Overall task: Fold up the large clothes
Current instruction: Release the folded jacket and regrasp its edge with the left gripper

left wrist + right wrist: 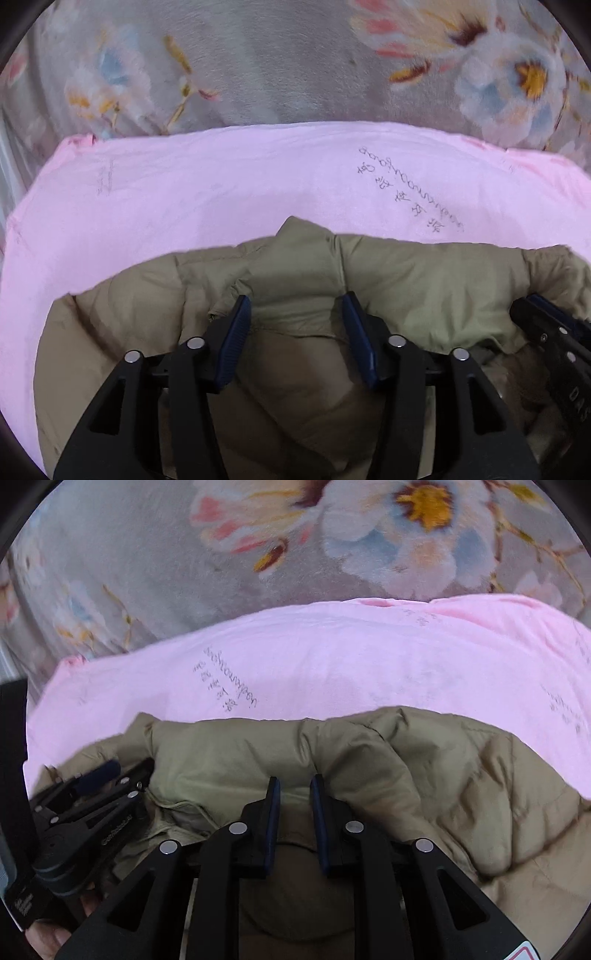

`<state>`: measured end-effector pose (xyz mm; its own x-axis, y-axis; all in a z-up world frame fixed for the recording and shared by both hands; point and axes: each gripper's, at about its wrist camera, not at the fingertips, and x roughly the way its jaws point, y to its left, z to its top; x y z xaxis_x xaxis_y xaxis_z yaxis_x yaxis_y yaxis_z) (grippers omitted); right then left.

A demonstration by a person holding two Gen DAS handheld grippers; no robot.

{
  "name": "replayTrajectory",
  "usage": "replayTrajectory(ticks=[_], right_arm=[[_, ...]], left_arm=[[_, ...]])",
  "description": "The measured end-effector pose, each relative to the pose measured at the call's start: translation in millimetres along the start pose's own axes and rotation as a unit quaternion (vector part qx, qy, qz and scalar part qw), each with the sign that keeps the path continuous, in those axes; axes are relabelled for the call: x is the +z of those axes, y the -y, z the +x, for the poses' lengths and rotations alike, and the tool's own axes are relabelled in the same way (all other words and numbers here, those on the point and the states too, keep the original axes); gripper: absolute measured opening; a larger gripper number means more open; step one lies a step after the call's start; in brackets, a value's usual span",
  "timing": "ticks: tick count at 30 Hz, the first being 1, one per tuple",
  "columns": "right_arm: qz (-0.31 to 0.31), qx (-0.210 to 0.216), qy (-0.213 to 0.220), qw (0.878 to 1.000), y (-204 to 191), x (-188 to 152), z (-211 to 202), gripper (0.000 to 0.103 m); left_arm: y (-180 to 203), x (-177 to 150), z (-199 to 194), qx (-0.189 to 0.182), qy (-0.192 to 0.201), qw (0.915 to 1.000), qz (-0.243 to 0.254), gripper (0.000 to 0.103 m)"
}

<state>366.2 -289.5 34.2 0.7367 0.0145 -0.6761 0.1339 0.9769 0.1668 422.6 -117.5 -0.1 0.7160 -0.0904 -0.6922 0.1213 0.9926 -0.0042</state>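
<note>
Khaki puffer jacket [424, 280] bunched on pink cloth [221, 184], over floral blanket [258, 66]. Left gripper [295, 314] released, jaws apart astride jacket fold, pads not pressing. Right gripper [294, 794] jaws narrow over a jacket ridge; grip on fabric cannot tell. Step: mid-fold, likely regrasp. Next: left needs firm pinch on edge, then both carry fold flat.
</note>
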Motion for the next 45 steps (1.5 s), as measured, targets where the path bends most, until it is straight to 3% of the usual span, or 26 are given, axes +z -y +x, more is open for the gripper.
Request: replayTrajectory(ticks=[2,4,8,11,15,21,22,25,27,29,30,31,34,35,38,42,45], right_arm=[[0.003,0.002,0.003,1.000,4,-17,-37,0.036],[-0.015,0.015,0.005,1.000,9,-47,-90,0.041],[-0.038,-0.004,0.011,0.999,36,-123,-188,0.062],[-0.023,-0.014,-0.006,1.000,64,-188,-253,0.068],[0.040,-0.021,-0.031,0.998,104,-267,-312,0.072],[0.129,0.021,-0.062,0.990,126,-347,-331,0.073],[0.128,0.020,-0.051,0.990,123,-353,-335,0.073],[0.132,0.047,-0.041,0.989,110,-359,-338,0.074],[0.139,0.076,-0.038,0.987,102,-362,-334,0.074],[0.144,0.081,-0.032,0.986,94,-362,-328,0.074],[0.143,0.079,-0.028,0.986,91,-362,-327,0.073],[0.141,0.078,-0.026,0.987,88,-361,-325,0.065],[0.157,0.098,-0.033,0.982,90,-361,-324,0.023],[0.167,0.108,-0.021,0.980,91,-363,-330,0.016],[0.147,0.121,0.015,0.982,88,-362,-359,0.010],[0.084,0.142,0.077,0.983,72,-365,-425,0.008],[0.039,0.165,0.129,0.977,55,-369,-483,0.008]], left_arm=[[-21,-10,-31,-0.013,-0.005,0.9996,-0.024,0.069],[-43,-24,-66,-0.040,0.003,0.9987,-0.033,0.070],[-99,-77,-135,-0.061,-0.010,0.9980,-0.012,0.076],[-146,-128,-176,-0.062,-0.042,0.9971,-0.015,0.080],[-205,-203,-219,-0.091,-0.094,0.9896,-0.061,0.080],[-232,-279,-252,-0.149,-0.132,0.9708,-0.134,0.080],[-227,-288,-255,-0.166,-0.136,0.9668,-0.139,0.080],[-208,-298,-268,-0.175,-0.116,0.9688,-0.131,0.080],[-200,-301,-267,-0.197,-0.119,0.9624,-0.144,0.080],[-192,-300,-267,-0.196,-0.112,0.9626,-0.149,0.080],[-188,-301,-268,-0.196,-0.110,0.9638,-0.144,0.079],[-183,-300,-269,-0.197,-0.109,0.9640,-0.141,0.073],[-173,-299,-275,-0.182,-0.103,0.9701,-0.123,0.029],[-173,-299,-280,-0.182,-0.096,0.9711,-0.121,0.020],[-180,-297,-310,-0.194,-0.066,0.9726,-0.109,0.009],[-196,-296,-371,-0.207,-0.022,0.9741,-0.087,0.007],[-215,-302,-429,-0.227,0.016,0.9699,-0.087,0.007]])
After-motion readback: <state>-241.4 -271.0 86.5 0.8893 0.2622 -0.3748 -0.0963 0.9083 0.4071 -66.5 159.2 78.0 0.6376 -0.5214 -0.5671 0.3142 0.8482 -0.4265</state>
